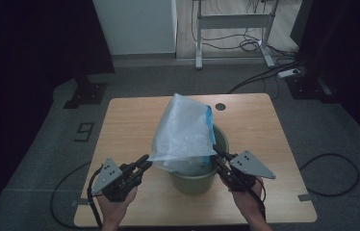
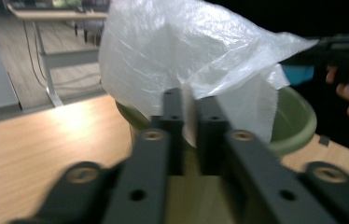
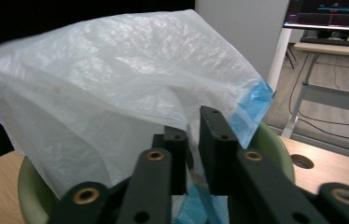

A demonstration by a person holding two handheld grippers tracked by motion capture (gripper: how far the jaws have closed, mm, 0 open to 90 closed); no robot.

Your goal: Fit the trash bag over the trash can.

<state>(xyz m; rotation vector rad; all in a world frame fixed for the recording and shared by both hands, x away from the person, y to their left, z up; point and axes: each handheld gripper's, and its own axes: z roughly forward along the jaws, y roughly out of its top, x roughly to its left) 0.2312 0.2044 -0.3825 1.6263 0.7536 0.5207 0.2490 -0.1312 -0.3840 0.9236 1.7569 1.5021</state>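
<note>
Both grippers pinch the white plastic bag's lower edge from opposite sides: left gripper with its jaws nearly together on the film at the bag's left corner, right gripper likewise clamped on the right edge beside the blue strip. Wooden table carries the green bin near its front edge. White plastic bag billows upright out of the bin's mouth.

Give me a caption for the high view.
Two hand-held grippers hold a white plastic bag over a green bin on a wooden table.
</note>
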